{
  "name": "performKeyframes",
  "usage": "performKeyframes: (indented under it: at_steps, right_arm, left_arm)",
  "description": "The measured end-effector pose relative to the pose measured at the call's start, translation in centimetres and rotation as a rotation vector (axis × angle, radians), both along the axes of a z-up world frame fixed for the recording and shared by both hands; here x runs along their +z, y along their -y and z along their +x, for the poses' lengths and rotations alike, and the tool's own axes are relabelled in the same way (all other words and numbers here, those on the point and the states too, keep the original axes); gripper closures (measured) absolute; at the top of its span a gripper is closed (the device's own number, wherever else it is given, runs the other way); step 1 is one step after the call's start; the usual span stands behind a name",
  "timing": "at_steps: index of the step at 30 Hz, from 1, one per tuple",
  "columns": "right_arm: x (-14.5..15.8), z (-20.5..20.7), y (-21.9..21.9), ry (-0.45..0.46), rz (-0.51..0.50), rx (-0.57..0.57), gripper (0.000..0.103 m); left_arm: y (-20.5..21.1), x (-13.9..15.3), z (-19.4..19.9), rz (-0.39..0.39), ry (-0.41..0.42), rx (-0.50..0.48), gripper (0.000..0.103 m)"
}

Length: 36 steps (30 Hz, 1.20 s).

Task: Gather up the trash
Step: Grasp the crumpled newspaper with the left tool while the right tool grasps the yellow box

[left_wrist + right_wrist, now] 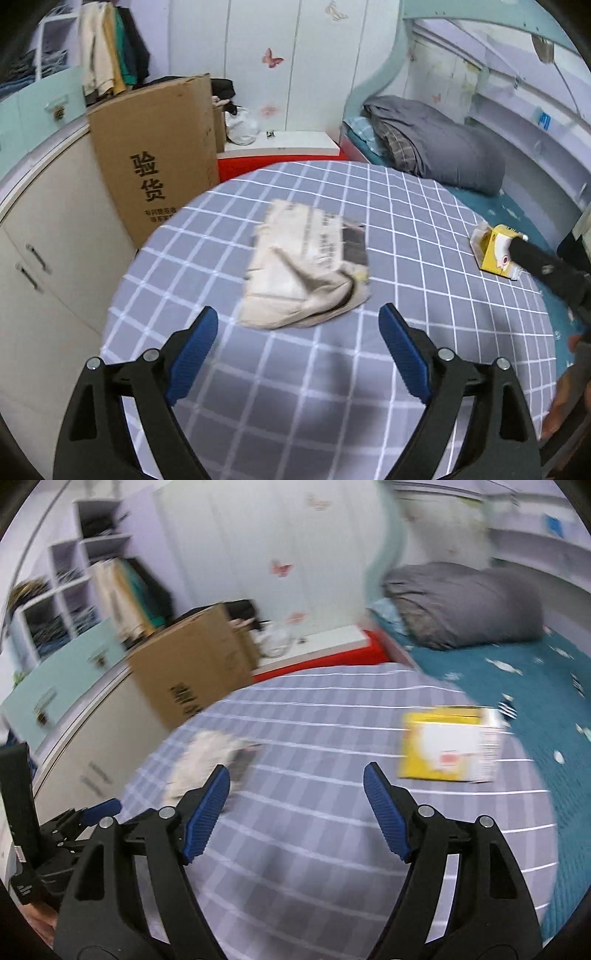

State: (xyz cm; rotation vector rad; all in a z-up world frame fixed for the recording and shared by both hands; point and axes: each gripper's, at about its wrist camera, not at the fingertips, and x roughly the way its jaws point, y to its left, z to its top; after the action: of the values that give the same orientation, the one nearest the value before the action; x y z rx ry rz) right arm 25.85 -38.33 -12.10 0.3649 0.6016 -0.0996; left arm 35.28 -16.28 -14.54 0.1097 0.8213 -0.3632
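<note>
A crumpled newspaper (308, 267) lies on the grey checked cloth of the round table (424, 229), just ahead of my open, empty left gripper (298, 321). A yellow and white carton (495, 251) lies flat at the table's right side; the right gripper's black finger reaches over it in the left wrist view. In the right wrist view the carton (448, 744) lies ahead and to the right of my open, empty right gripper (296, 779), and the newspaper (210, 762) lies blurred to the left, partly behind the left finger (207, 812).
A tall cardboard box (159, 158) stands beyond the table's left edge beside white cabinets (48, 236). A bed with a teal sheet (517, 679) and a grey folded quilt (436, 147) adjoins the right side. A red and white low bench (284, 151) sits behind.
</note>
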Motion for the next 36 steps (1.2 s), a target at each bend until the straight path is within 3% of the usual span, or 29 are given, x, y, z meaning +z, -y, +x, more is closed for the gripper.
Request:
performKeyframes:
  at_steps: [7,8,10,12,17,24,27,30,36]
  right_arm:
    - [-1.4,-1.3,7.3,-0.004,0.059,-0.121,0.028]
    - [-1.7,-1.4,8.2,-0.006,0.07,-0.135,0.027]
    - [-2.1,-1.3,9.7,-0.013,0.086,-0.149,0.027]
    - [-2.7,-0.8,10.5,-0.025,0.096,-0.157,0.027]
    - [-4.0,1.3,11.5,-0.066,0.082,-0.136,0.018]
    - [-4.6,3.8,10.1,-0.119,-0.004,-0.106,0.006]
    - [-5.0,5.2,9.5,-0.185,-0.069,-0.127,0.006]
    - [-5.9,6.6,9.8,-0.253,-0.052,-0.13,0.006]
    - [-5.8,6.2,10.0,-0.225,-0.033,-0.124,0.015]
  left_arm:
    - [3.3,-2.2,1.6,0.072,-0.027,-0.017,0.02]
    - [3.8,-2.6,1.7,0.089,-0.025,-0.023,0.036]
    - [4.5,-3.0,1.9,0.112,-0.042,-0.033,0.052]
    - [4.9,-3.2,1.9,0.105,-0.041,-0.046,0.059]
    - [5.6,-2.8,1.8,0.061,-0.017,-0.043,0.096]
    - [5.3,-0.4,1.3,0.01,0.059,0.02,0.099]
    - [5.4,0.8,1.0,0.002,0.079,0.028,0.099]
    - [5.7,1.9,0.2,0.003,0.086,0.024,0.1]
    - [4.7,4.2,-2.1,-0.018,0.1,0.036,0.099]
